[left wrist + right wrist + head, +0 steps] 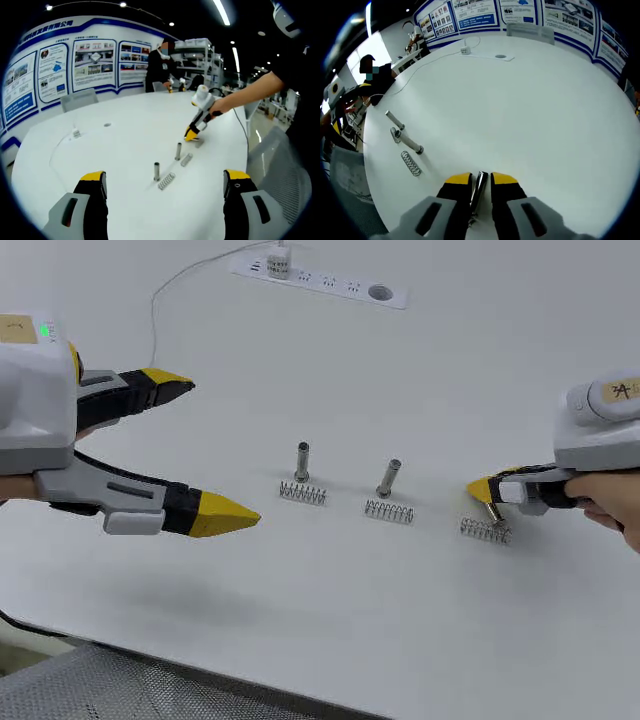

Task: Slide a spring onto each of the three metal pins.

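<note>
Since none of the three springs sits on a pin yet, the job looks barely begun. Nearest in the head view, at nine o'clock, the left gripper [224, 451], grey-bodied with yellow wedge tips, hangs over the smooth white tabletop [330, 620]. Its jaws are spread wide with nothing between them.

Beyond it lie three short coil springs of thin bright wire, each on its side in a row: the left spring [302, 493], the middle spring [389, 511] and, toward four o'clock, the right spring [485, 530]. Just behind the first two stand small round pins of polished steel, each on what looks like a wider foot. The left pin [302, 460] is upright and the middle pin [388, 478] leans a little.

At three o'clock the right gripper [484, 488] has its jaws clamped on the third pin [480, 181], held tilted just beside the right spring. Whether its foot touches the table I cannot tell.

The springs should be very light and soft. A hard pinch would likely crush the coils, and they may roll on this slick surface. They are best taken gently across the middle coils, leaving one open end free. The pins look stiff, smooth and slippery, and easily toppled.

Farthest, at twelve o'clock, lies a flat white power strip [320, 280].
</note>
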A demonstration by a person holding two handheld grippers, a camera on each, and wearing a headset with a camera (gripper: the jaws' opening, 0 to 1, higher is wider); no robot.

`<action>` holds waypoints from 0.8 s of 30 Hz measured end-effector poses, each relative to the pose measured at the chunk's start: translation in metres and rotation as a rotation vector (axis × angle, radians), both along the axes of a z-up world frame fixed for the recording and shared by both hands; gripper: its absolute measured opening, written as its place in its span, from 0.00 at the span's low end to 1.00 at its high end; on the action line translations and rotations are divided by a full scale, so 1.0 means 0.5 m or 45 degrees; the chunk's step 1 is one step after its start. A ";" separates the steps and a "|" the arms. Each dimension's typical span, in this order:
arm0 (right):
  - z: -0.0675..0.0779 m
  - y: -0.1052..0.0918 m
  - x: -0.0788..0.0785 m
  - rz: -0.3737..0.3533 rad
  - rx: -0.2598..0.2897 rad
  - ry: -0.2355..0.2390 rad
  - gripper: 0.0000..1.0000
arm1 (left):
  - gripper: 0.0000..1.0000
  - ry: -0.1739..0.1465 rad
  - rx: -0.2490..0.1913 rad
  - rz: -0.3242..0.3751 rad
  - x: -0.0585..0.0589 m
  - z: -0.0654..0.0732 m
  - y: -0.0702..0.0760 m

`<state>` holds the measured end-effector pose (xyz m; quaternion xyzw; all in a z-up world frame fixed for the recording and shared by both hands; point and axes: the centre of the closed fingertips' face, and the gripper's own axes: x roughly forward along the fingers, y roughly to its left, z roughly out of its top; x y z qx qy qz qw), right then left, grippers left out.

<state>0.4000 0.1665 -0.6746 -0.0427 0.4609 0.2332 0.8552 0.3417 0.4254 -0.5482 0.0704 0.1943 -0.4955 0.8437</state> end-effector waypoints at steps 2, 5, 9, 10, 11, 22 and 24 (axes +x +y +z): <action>-0.002 0.002 -0.001 -0.011 -0.012 0.008 0.15 | 0.99 0.003 -0.016 0.000 -0.001 0.003 -0.002; -0.003 0.003 -0.003 -0.013 -0.027 0.020 0.14 | 0.99 0.001 -0.005 -0.006 -0.004 0.001 -0.003; -0.002 0.008 -0.005 -0.001 -0.077 0.026 0.13 | 0.99 0.003 -0.002 -0.014 -0.008 -0.002 -0.005; -0.003 0.005 -0.005 -0.002 -0.102 0.025 0.12 | 0.99 0.003 -0.003 -0.015 -0.009 -0.002 -0.006; -0.003 0.004 -0.005 0.021 -0.127 0.017 0.12 | 0.99 0.004 -0.007 -0.016 -0.010 -0.002 -0.006; 0.002 0.004 -0.011 0.020 -0.211 0.018 0.08 | 0.98 -0.013 -0.014 -0.005 -0.014 0.007 0.001; 0.002 0.002 -0.010 -0.001 -0.203 0.022 0.08 | 0.98 -0.012 -0.018 -0.004 -0.016 0.010 0.003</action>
